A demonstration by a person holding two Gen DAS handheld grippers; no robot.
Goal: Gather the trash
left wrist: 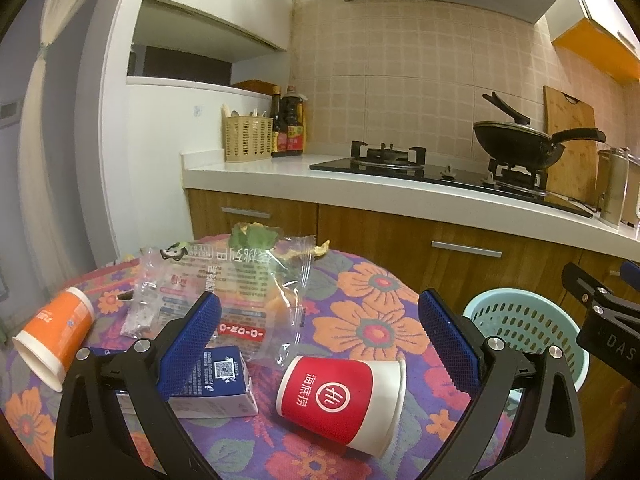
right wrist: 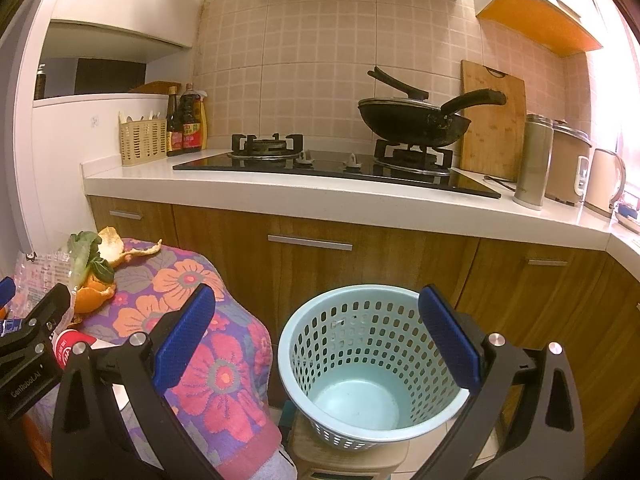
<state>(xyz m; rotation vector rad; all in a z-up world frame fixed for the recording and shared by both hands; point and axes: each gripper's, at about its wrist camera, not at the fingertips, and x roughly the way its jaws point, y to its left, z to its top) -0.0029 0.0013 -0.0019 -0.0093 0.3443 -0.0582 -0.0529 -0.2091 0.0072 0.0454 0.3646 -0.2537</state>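
Note:
A red paper cup (left wrist: 340,400) lies on its side on the floral tablecloth (left wrist: 372,304), between the fingers of my open, empty left gripper (left wrist: 320,344). A blue-and-white carton (left wrist: 218,384) lies by its left finger. A clear plastic wrapper (left wrist: 228,288) and an orange cup (left wrist: 56,332) lie farther left. Orange peel (right wrist: 94,292) and a green leaf (right wrist: 86,252) sit at the table's far side. A pale blue perforated basket (right wrist: 360,364), with nothing in it, stands beside the table. My right gripper (right wrist: 316,336) is open and empty above the basket's near rim.
A kitchen counter (right wrist: 320,204) with wooden cabinets runs behind, carrying a gas hob, a black wok (right wrist: 416,118), sauce bottles, a utensil basket, a cutting board and a steel flask. The basket stands on a small stool (right wrist: 320,460).

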